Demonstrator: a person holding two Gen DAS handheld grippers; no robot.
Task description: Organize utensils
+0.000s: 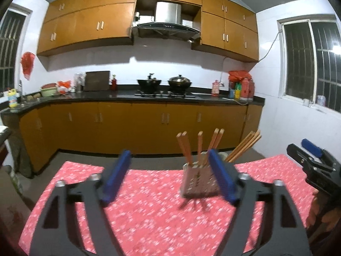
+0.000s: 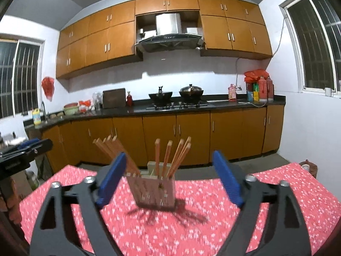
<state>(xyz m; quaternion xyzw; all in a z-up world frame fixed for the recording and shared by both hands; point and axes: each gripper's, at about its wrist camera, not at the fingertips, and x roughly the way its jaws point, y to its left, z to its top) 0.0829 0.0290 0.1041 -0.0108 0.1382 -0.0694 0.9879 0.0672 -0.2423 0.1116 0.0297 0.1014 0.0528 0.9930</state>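
Across the back wall runs a long kitchen counter with orange cabinets above and below it, a steel range hood over the stove, and two dark woks on the burners. Nearer, a table under a red flowered cloth fills the foreground. On that cloth, toward its far edge, stands a wooden chopstick holder, blurred in both views. Chopsticks stick up out of it and fan apart; a second bundle leans outward at the side of the holder.

The left gripper hangs over the cloth with its blue fingers spread wide and nothing between them; the holder sits beyond its tips, toward the right finger. The right gripper is likewise wide apart and empty, the holder framed between its blue pads but farther off, untouched.
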